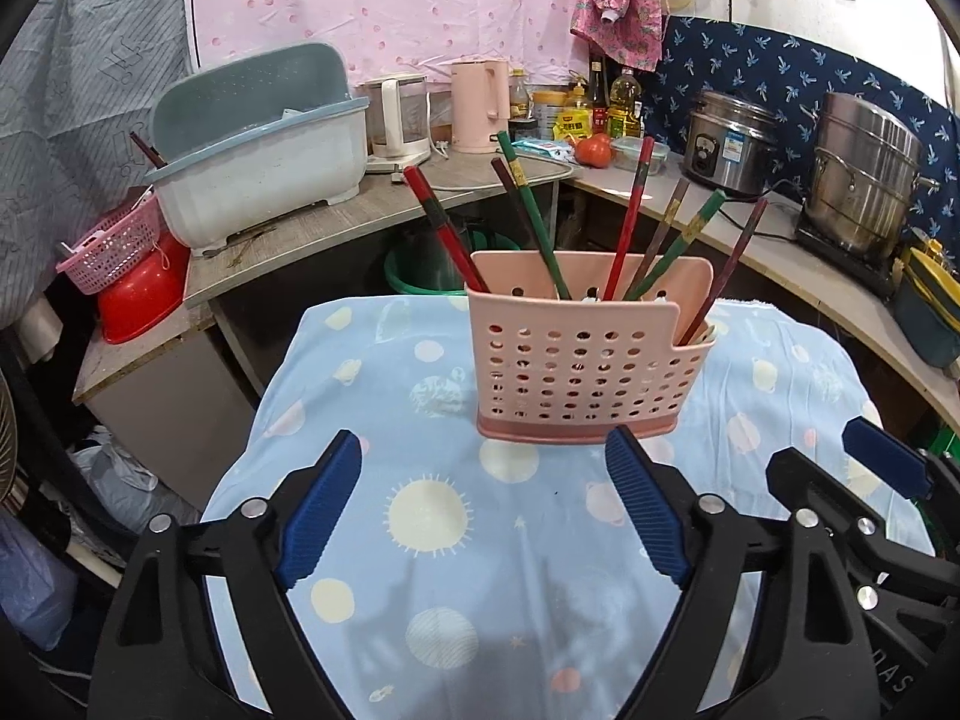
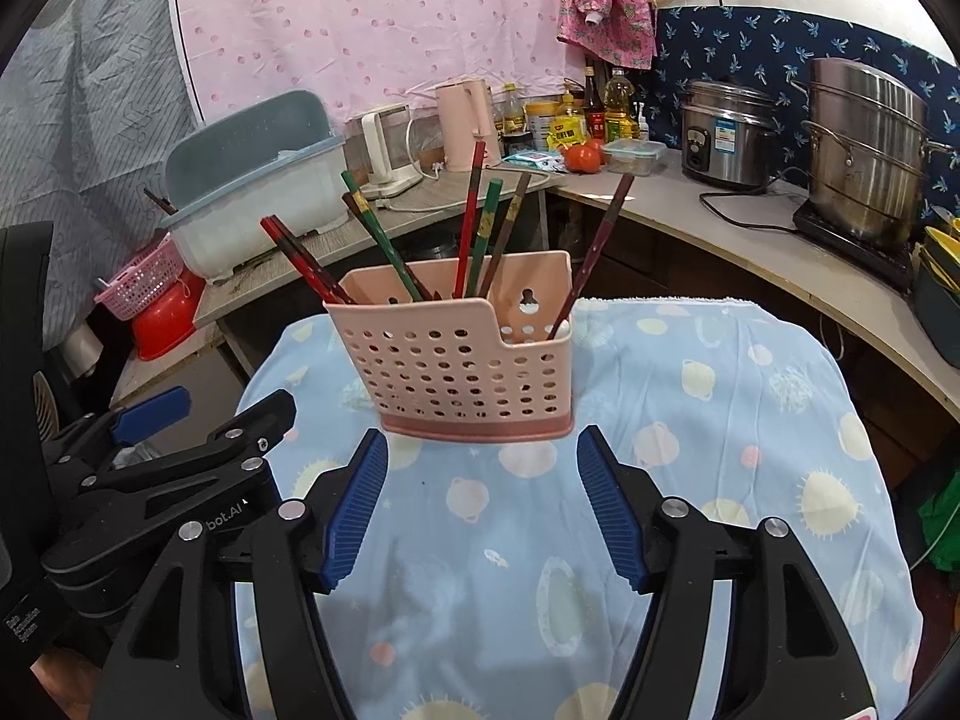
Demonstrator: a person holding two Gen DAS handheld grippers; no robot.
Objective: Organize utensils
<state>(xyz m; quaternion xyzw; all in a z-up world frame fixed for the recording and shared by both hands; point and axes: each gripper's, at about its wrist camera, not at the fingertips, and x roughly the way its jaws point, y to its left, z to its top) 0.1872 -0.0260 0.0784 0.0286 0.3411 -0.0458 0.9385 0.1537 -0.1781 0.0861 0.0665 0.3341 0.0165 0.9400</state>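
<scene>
A pink perforated utensil holder stands upright on a small table under a light blue cloth. Several red, green and brown chopsticks lean out of its top. My left gripper hovers open just in front of the holder's left base, nothing between its blue pads. My right gripper is also open and empty, right before the holder's base. Each gripper appears at the edge of the other's view, the right gripper to the right and the left gripper to the left.
Behind the table runs a counter with a blue-grey dish bin, two kettles, bottles, a tomato, a rice cooker and a steel pot. A pink basket and red bowl sit lower left.
</scene>
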